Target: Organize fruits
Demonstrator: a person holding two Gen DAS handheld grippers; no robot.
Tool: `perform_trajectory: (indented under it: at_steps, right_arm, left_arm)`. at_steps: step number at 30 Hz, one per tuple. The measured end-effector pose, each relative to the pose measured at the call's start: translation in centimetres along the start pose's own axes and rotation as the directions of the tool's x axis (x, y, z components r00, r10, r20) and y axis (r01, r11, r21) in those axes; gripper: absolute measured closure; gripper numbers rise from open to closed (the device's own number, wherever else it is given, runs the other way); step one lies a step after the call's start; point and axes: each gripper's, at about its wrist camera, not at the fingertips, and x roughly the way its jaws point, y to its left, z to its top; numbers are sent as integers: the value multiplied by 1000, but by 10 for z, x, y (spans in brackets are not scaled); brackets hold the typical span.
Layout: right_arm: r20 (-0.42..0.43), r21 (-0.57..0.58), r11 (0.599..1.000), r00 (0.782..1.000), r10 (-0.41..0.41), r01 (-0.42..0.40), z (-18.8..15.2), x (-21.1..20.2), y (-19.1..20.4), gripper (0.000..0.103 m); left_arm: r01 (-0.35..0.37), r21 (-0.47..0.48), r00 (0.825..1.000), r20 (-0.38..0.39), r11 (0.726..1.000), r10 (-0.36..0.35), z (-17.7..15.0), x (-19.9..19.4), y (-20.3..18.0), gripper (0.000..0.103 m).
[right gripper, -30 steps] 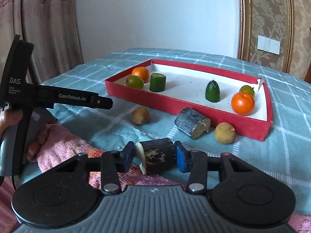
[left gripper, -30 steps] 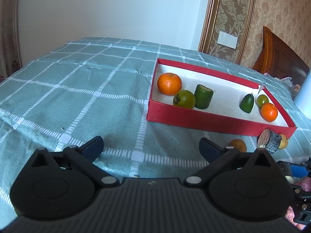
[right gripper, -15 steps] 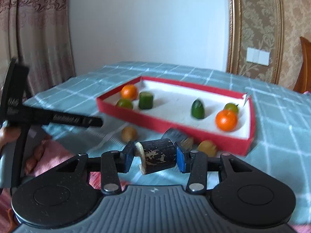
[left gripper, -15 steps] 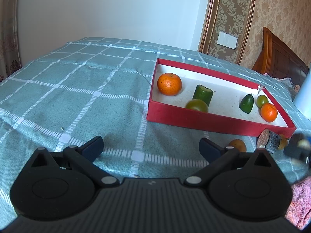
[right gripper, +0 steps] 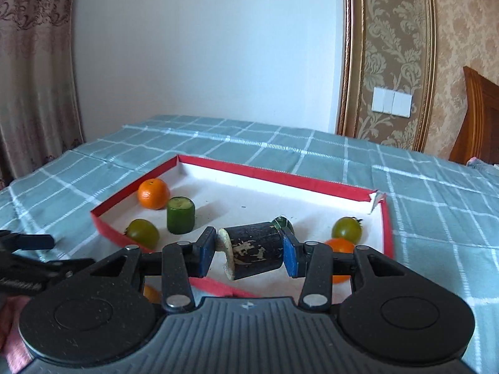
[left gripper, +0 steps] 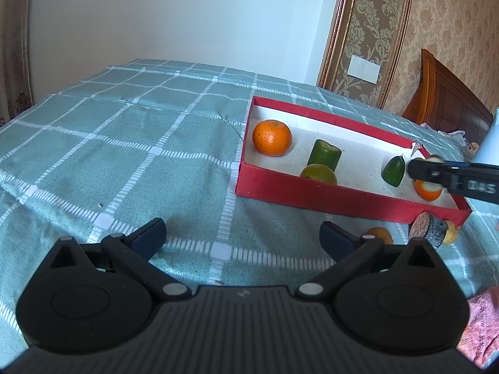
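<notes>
Fruits mostly in the red tray [right gripper: 265, 173] already — an orange [right gripper: 153, 194], a green cylinder piece [right gripper: 180, 215] and a green tomato [right gripper: 142, 233] at its left end, another green tomato [right gripper: 346, 228] and a second orange [right gripper: 340, 244] at its right.

Right gripper [right gripper: 248, 251]: clamped end to end on a dark bark-skinned cylinder piece [right gripper: 252, 254], pale cut face toward the left finger, held above the tray's near wall. A dark green piece [right gripper: 282, 221] sits just behind it, half hidden.

Left gripper [left gripper: 242, 237]: spread wide, holding nothing, low over the checked cloth [left gripper: 109, 143] beside the tray.

Outside the tray, against its near wall: a second dark cylinder piece [left gripper: 427, 230], a brownish round fruit [left gripper: 379, 233] and a yellowish one [left gripper: 450, 235].

Probably the placing step now. To do well:
- carry forward over the wall, toward the bare white floor mid-tray — well apart from both groups;
- lower until the piece rests on the floor before letting go, since a cylinder on its side is likely to roll;
- open slowly, then lift straight up;
- keep clear of the green piece behind.
</notes>
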Motion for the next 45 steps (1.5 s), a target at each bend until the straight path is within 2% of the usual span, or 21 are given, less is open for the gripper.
perform_trajectory:
  at_steps: [12,19,23,30,37,39,41,43,45]
  right_arm:
    - [-59,-12,1000,998,-22,22,2,44,3,60]
    - [-56,-78,996,997,-52,47,7,50,18,60]
    - [-67,-96,995,997,-39,32,4,52,24,60]
    - [-112,-86,996,993,-32,23,-1,61,25,60]
    - [-114,-52,999,993,-17,11,-3,60,21,59]
    - [-110,-41,999,994,-1,-4,-2,55,18,55]
    - [-90,-27,1000,996,12,-14,-1,45,14,39]
    - [-41,-13,1000,999,-9,8,-3,27,10,34]
    - [7,1,1000,1000,-19,19,-5,6,4,34]
  left_arm:
    - [3,-4,1000,2,1000,-3,0,0,1,0]
    - [3,-4,1000,2,1000,-3,0,0,1,0]
    - [3,-3,1000,2,1000,-3,0,0,1,0]
    - [6,-7,1000,3,1000,-6,0,0,2,0]
    - [11,-14,1000,6,1000,-11,0,-1,3,0]
    - [14,-18,1000,8,1000,-14,0,-1,3,0]
    - [17,-21,1000,10,1000,-17,0,-2,4,0]
    - [20,-24,1000,11,1000,-20,-1,-2,5,0]
    - [21,-26,1000,11,999,-21,0,-2,5,0]
